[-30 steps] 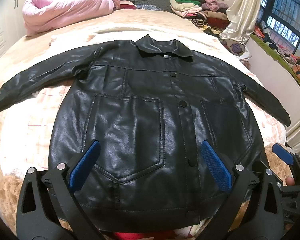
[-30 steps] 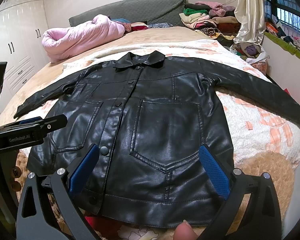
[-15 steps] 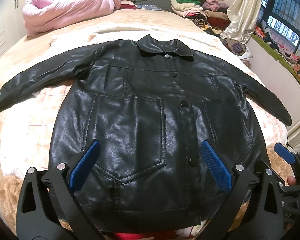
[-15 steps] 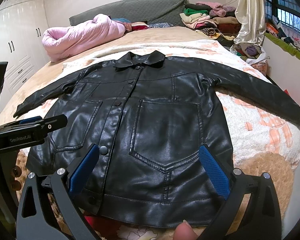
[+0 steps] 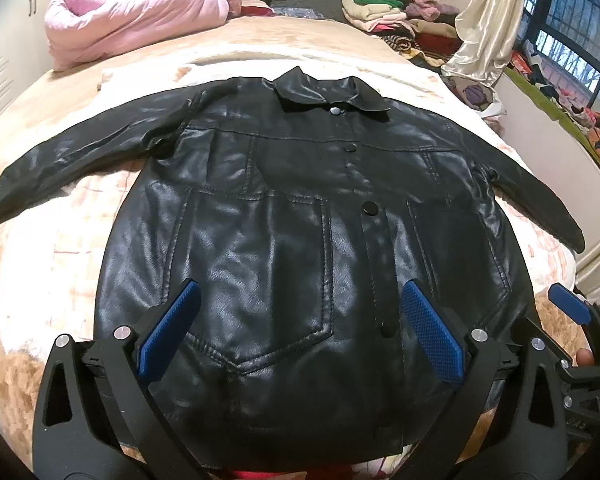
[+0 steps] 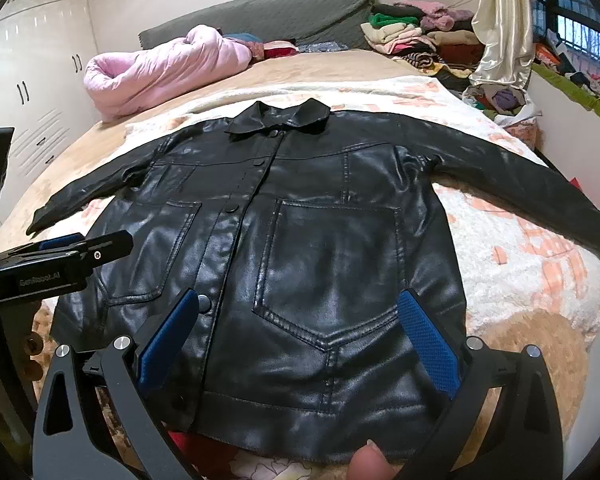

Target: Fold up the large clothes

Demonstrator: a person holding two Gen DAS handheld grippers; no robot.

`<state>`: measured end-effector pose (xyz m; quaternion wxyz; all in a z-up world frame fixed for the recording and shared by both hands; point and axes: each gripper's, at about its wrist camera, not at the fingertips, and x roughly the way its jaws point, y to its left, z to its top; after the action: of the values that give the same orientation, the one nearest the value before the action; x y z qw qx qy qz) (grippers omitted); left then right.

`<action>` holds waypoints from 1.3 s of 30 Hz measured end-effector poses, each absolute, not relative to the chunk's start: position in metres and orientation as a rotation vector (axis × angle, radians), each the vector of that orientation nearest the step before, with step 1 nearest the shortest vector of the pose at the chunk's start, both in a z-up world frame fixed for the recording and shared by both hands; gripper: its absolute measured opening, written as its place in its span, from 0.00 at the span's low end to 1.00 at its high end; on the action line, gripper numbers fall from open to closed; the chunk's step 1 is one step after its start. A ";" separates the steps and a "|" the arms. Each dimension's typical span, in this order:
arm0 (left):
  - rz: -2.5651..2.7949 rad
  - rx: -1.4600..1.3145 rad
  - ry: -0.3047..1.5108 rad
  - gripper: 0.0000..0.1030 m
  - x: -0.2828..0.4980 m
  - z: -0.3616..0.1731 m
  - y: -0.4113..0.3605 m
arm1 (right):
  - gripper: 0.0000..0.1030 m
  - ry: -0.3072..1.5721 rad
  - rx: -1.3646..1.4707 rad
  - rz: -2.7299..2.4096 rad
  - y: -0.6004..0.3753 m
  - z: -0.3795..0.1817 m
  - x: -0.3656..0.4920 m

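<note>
On the bed: jacket lies flat, front up, buttoned, both sleeves spread out sideways.
Axis: collar far, hem near; long axis runs straight away from both claws.
Left claw: jaws wide apart, gripping nothing, over the hem, left pocket side.
Right claw: jaws wide apart, empty, over the hem, right pocket side.
Nearer hand: about equal to the hem; each sleeve lies well apart from its claw, out to that side.
Writing: left claw body in right view reads roughly "GenRobot.AI", blurred.
Judged step: fold not yet begun.
</note>
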<state>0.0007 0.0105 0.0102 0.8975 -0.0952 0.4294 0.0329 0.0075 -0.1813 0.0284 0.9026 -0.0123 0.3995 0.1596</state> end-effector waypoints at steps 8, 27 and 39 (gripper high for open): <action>0.071 -0.186 0.873 0.92 0.024 0.015 0.016 | 0.96 0.839 -0.009 0.353 -0.181 0.036 0.035; 0.090 -0.248 0.872 0.92 0.082 0.025 0.036 | 0.96 0.818 0.029 0.333 -0.177 0.063 0.114; 0.124 -0.225 0.830 0.92 0.120 0.047 0.039 | 0.96 0.796 0.129 0.314 -0.172 0.091 0.169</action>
<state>0.1196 0.0390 0.0469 0.9071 -0.1090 0.4021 0.0602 0.1691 -0.1723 0.0910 0.9078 0.0626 0.3858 0.1523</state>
